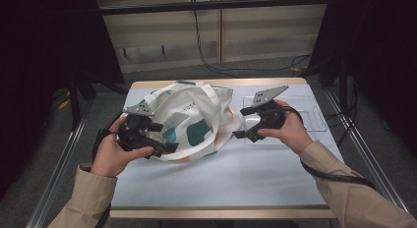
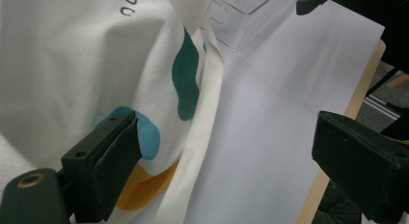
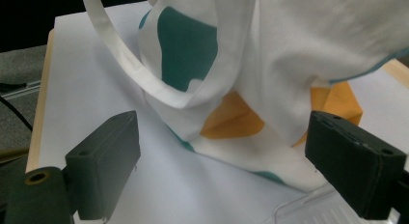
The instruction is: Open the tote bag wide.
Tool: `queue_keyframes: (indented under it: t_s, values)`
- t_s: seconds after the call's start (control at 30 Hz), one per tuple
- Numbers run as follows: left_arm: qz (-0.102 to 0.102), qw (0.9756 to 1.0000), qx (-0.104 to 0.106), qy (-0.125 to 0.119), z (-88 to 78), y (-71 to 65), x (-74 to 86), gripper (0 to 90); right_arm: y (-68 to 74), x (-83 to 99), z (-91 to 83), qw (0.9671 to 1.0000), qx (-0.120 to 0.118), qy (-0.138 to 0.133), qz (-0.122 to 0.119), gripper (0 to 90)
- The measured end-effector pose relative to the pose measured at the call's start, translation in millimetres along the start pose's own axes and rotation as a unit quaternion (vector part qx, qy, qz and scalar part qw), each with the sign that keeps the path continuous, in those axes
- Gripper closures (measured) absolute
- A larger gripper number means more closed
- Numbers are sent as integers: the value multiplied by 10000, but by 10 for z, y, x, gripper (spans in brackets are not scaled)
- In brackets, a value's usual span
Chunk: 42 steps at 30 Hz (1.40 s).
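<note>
Your left gripper (image 1: 160, 138) sits spread wide against the tote bag (image 1: 189, 117), a crumpled white cloth with teal and orange patches beside the clear tray (image 1: 314, 117). Your right gripper (image 1: 244, 122), equally agape, grasps nothing just beside the bag.

The rectangular surface (image 1: 231, 174) has a pale wooden edge and is covered almost wholly by a smooth sheet of pale blue-white paper (image 1: 255, 181). A crumpled white cloth tote bag with teal, blue and orange blotches and long white strap handles (image 1: 189, 115) lies on the sheet left of centre, slumped in soft folds, one handle looping forward onto the paper. Just beside it on the right lies a shallow clear plastic tray (image 1: 310, 115), its near corner touching or nearly touching the cloth.
</note>
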<state>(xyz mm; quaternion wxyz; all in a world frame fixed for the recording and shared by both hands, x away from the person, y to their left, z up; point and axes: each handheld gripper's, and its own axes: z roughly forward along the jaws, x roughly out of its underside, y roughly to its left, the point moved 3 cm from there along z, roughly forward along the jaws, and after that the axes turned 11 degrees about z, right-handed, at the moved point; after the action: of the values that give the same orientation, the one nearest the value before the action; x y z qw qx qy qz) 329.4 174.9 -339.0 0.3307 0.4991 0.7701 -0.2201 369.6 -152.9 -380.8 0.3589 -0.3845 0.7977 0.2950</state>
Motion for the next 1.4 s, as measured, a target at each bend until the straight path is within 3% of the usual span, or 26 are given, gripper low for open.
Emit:
queue_keyframes:
  t_s: [0.63,1.07,1.4]
  values:
    - [-39,9995,-288,82,-163,270,-170,96,-93,-413,69,9997,103,-105,-187,101]
    - [-83,9998,-159,76,-156,419,-197,98,-151,-598,169,9996,133,-169,-188,85]
    - [-66,9998,-150,140,-104,450,-218,108,-176,-733,225,9992,145,-202,-302,78]
